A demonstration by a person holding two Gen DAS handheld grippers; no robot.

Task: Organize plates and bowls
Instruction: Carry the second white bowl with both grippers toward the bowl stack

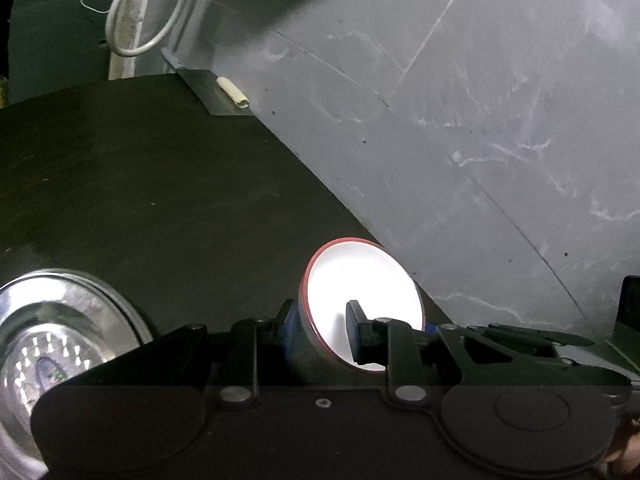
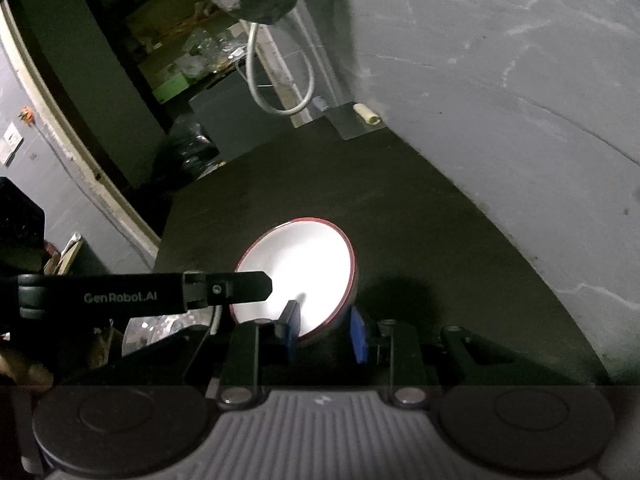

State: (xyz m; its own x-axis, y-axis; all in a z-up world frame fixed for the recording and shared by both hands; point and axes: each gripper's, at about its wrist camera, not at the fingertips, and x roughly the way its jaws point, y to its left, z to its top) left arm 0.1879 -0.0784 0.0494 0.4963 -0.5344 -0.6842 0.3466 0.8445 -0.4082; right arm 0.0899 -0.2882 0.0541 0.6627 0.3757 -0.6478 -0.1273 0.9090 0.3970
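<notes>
Dim storeroom: bare wall (image 1: 480, 100), cluttered doorway (image 2: 180, 52)

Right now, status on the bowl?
Left gripper shut on bowl rim. Right gripper shut on opposite rim. Bowl tilted over table. Steel plate off to side.

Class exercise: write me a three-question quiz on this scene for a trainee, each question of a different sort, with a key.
1. True or false: the bowl lies flat on the table.
2. What grips the bowl's rim? A: left gripper only. B: right gripper only. C: both.
3. Fill in: the shiny dish on the table at the left wrist view's lower left is a steel ___.

Key: 1 false, it is held tilted. 2 C. 3 plate.
</notes>
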